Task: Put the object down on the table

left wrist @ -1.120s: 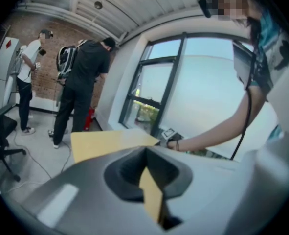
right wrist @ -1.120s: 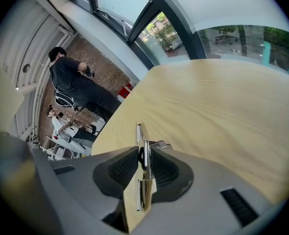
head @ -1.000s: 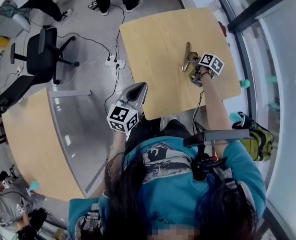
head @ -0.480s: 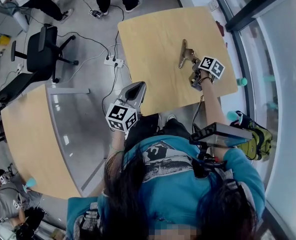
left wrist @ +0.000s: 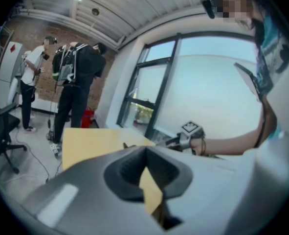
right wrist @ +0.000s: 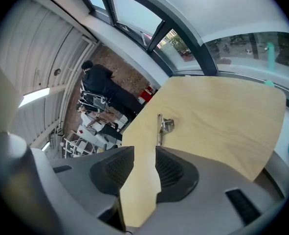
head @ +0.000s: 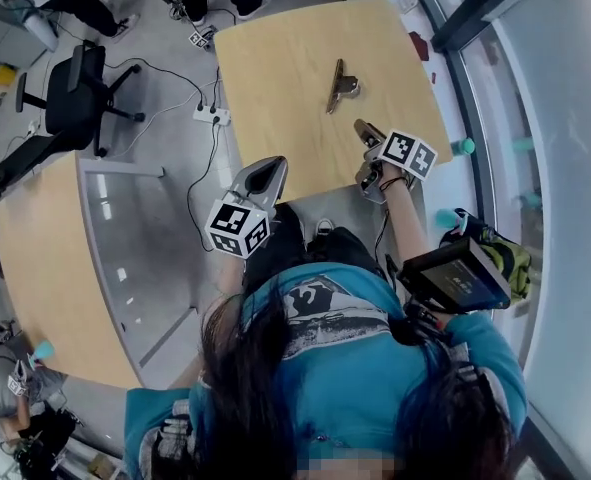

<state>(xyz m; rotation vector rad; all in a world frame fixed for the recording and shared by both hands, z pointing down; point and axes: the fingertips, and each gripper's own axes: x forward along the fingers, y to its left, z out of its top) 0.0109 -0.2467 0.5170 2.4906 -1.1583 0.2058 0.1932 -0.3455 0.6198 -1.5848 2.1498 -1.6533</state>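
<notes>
**The clip is lying on the table**

The small shiny metal clip [head: 339, 85] is lying flat on the light wooden table [head: 275, 58]. It is sitting toward the far right part of the table top, and nothing is touching it.

The person is holding the right gripper [head: 365, 134] over the near right side of the table. It is near the clip but apart from it. In the right gripper view, the two dark jaws of this gripper [right wrist: 144, 153] are standing spread apart. Only the bare table [right wrist: 222, 116] is showing in the gap between them. The clip [right wrist: 163, 126] is lying a bit farther away, past the jaw tips.

The person is holding the left gripper [head: 265, 176] off the near left edge of the table, over the grey floor. In the left gripper view, its jaws [left wrist: 145, 153] are pressing together at the tips, and they are pinching nothing.

A black office chair [head: 75, 98] is standing far to the left. A white power strip [head: 208, 114] is lying on the floor beside the table.
</notes>
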